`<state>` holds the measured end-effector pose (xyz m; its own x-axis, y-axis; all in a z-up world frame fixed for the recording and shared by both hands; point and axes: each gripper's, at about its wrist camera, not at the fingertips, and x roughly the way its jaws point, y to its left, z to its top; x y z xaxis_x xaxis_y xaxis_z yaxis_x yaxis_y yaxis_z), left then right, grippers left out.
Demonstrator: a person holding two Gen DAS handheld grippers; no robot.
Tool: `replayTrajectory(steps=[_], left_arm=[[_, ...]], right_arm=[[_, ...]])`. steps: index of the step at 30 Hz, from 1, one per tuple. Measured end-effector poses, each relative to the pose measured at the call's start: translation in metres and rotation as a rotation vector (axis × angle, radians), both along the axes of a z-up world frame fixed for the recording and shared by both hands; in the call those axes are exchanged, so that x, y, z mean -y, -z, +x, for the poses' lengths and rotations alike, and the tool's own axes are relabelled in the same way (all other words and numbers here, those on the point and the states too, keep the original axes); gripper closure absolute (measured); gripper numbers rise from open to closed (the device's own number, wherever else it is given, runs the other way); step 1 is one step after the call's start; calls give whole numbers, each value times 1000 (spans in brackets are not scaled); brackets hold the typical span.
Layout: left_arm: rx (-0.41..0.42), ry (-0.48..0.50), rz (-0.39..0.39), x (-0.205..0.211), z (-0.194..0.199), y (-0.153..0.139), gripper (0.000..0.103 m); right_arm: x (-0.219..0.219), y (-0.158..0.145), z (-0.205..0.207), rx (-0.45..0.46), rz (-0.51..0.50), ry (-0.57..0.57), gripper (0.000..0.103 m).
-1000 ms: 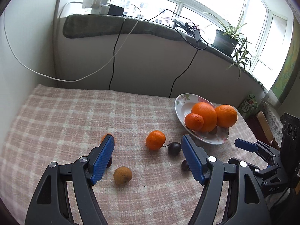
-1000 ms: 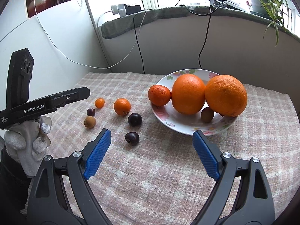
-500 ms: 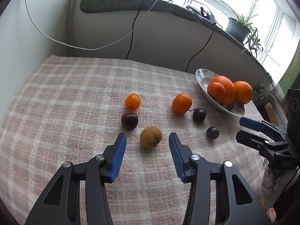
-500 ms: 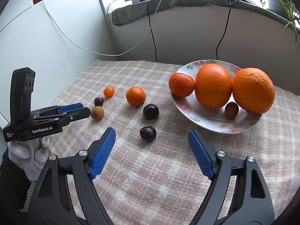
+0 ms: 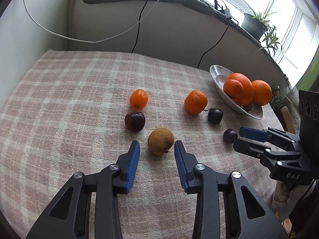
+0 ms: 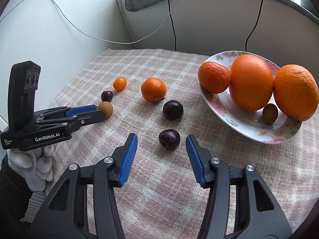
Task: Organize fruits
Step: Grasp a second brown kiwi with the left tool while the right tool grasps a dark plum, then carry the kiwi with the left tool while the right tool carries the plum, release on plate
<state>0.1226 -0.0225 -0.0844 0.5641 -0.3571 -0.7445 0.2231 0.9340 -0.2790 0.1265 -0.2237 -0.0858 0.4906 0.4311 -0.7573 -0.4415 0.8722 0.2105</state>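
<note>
Checked tablecloth [image 5: 59,91], potted plant [image 5: 257,23] on windowsill, black cable [image 6: 171,16], white cable [image 5: 59,35]

Loose on the checked cloth surface [image 6: 219,179]: round tan-brown longan fruit [image 5: 160,141], three dark purple cherries [image 6: 169,139], small orange kumquat [image 5: 138,98], orange mandarin [image 6: 153,89]. The white floral plate [image 6: 249,127] holds two large oranges [image 6: 251,81], one mandarin, one small brown fruit.

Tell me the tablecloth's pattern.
The tablecloth has a pink-and-cream plaid check, clearest in the left wrist view.
</note>
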Motion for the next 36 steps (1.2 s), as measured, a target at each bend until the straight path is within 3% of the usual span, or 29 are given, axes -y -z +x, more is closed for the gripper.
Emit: replayTrajectory(steps=[18, 36], left_arm=[[3, 14, 4, 6, 5, 1, 78], [50, 34, -48, 14, 3, -19, 78]], right_arm=[[-5, 12, 11, -39, -26, 8, 76], [23, -11, -11, 30, 22, 71, 77]])
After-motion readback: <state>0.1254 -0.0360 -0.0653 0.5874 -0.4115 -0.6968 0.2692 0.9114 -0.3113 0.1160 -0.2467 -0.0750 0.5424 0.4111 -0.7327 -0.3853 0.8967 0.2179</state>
